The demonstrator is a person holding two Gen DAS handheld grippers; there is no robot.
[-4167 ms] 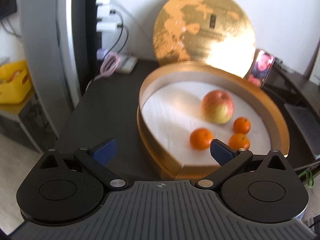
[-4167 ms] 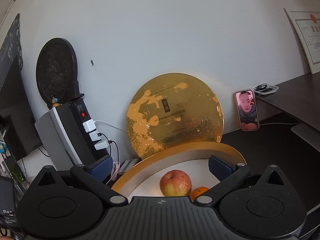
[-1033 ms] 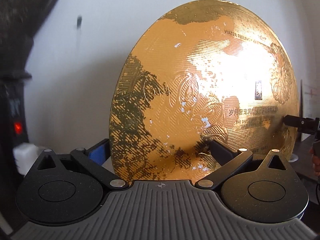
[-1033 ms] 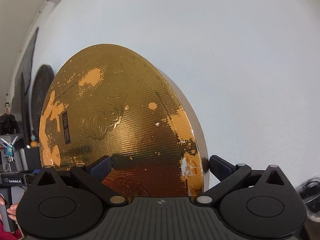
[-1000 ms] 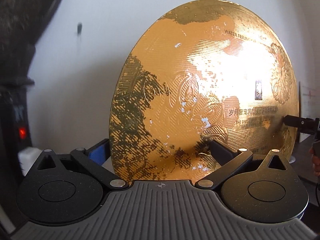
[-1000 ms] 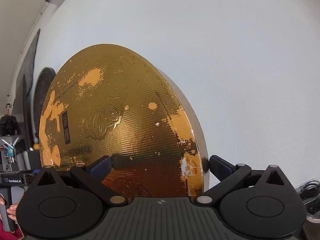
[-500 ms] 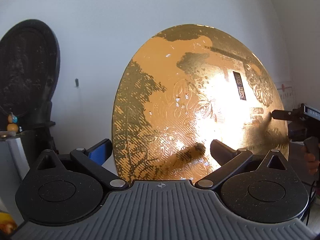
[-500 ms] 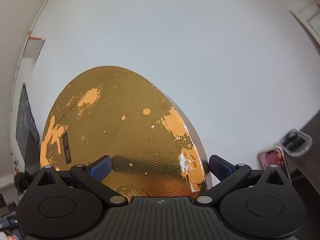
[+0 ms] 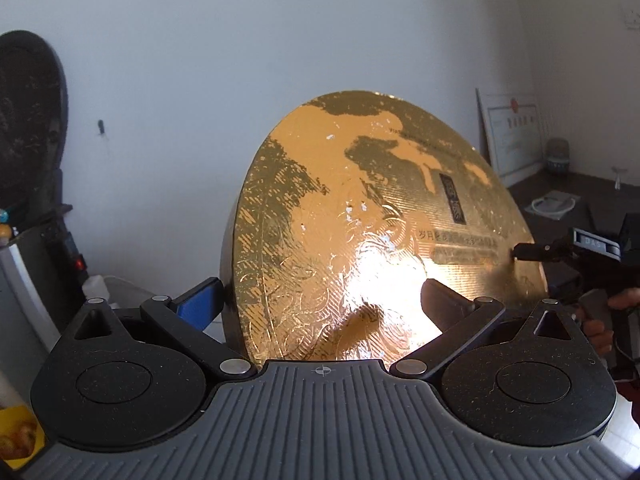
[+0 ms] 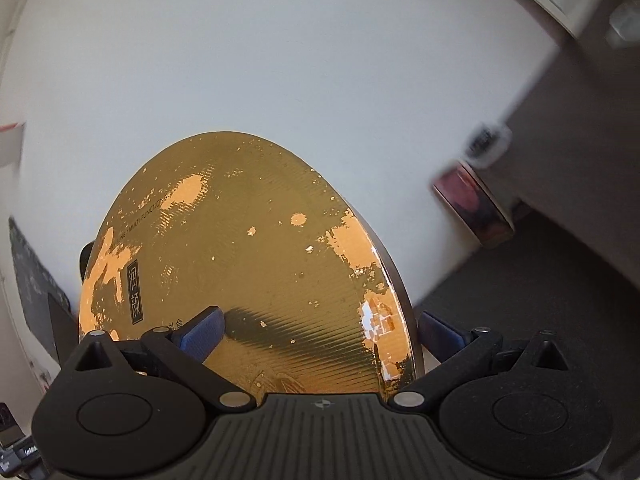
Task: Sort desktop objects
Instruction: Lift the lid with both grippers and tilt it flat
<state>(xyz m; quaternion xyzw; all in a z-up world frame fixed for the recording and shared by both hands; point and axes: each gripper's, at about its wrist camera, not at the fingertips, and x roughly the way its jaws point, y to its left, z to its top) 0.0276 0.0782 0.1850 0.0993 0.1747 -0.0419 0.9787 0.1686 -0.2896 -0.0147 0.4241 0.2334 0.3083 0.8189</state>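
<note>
A big round golden lid (image 9: 380, 220) is held up off the desk, tilted, between both grippers. My left gripper (image 9: 320, 296) clasps the lid's left rim: the blue finger is behind the edge and the other presses on the gold face. My right gripper (image 10: 318, 328) clasps the opposite rim of the golden lid (image 10: 240, 260), one finger on the face and one behind the edge. In the left wrist view, the right gripper's finger (image 9: 532, 252) touches the lid's far edge, with a person's hand (image 9: 600, 320) below it. The round box with fruit is out of view.
A white wall is behind the lid. A tall black round object (image 9: 28, 120) and a grey device stand at the left, with a yellow basket (image 9: 16, 436) low down. A framed certificate (image 9: 512, 132) leans at the right. A phone (image 10: 472, 208) stands on the dark desk (image 10: 540, 280).
The lid has come away from the wall and tipped further back with both grippers clasping it. Both views have swung, and the desk, phone and certificate have come into sight.
</note>
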